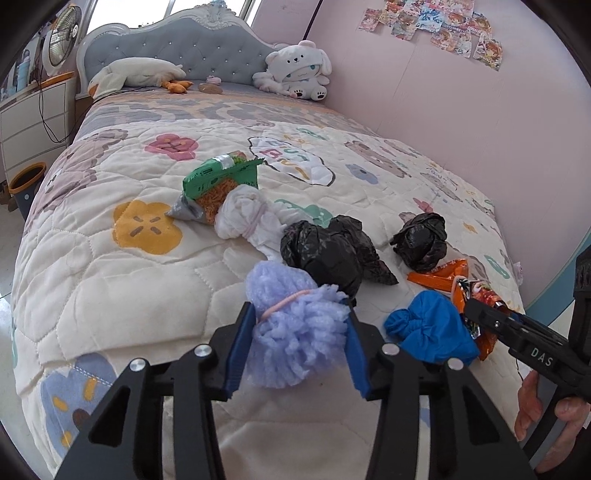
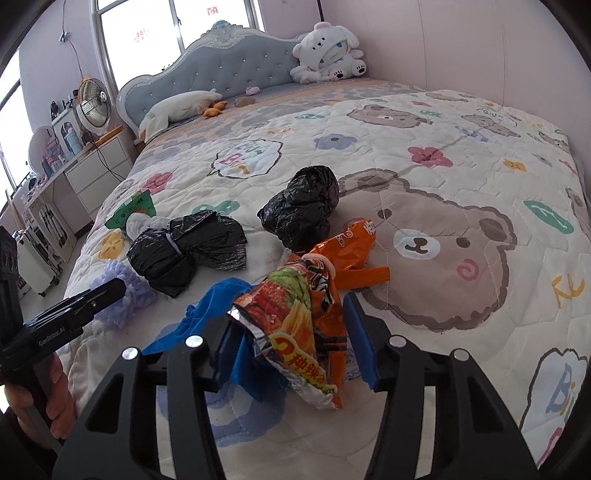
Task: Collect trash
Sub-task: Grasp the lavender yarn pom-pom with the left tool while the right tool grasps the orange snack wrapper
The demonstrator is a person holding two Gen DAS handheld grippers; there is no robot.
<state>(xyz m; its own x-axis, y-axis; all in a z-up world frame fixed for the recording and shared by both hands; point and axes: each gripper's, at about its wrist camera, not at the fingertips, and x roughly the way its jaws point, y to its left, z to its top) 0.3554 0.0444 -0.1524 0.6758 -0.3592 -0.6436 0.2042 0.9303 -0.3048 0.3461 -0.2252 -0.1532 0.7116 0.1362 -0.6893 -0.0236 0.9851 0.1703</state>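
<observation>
Trash lies on the quilted bed (image 1: 122, 280). My left gripper (image 1: 297, 314) has its blue pads on both sides of a fluffy purple bundle (image 1: 291, 332) tied with a pink band, and appears closed on it. My right gripper (image 2: 291, 332) straddles an orange snack wrapper (image 2: 303, 332) with jaws wide and does not clamp it. A blue crumpled bag (image 1: 428, 328) lies between them. Two black bags (image 1: 328, 251) (image 1: 421, 236), a white tied bundle (image 1: 247, 214) and a green snack packet (image 1: 218, 181) lie farther up the bed.
A small bin (image 1: 26, 184) stands on the floor left of the bed. Plush toys (image 1: 295, 70) sit by the headboard. The pink wall (image 1: 480, 129) runs along the bed's right side. A white dresser (image 1: 33, 118) and fan (image 1: 62, 33) stand at the left.
</observation>
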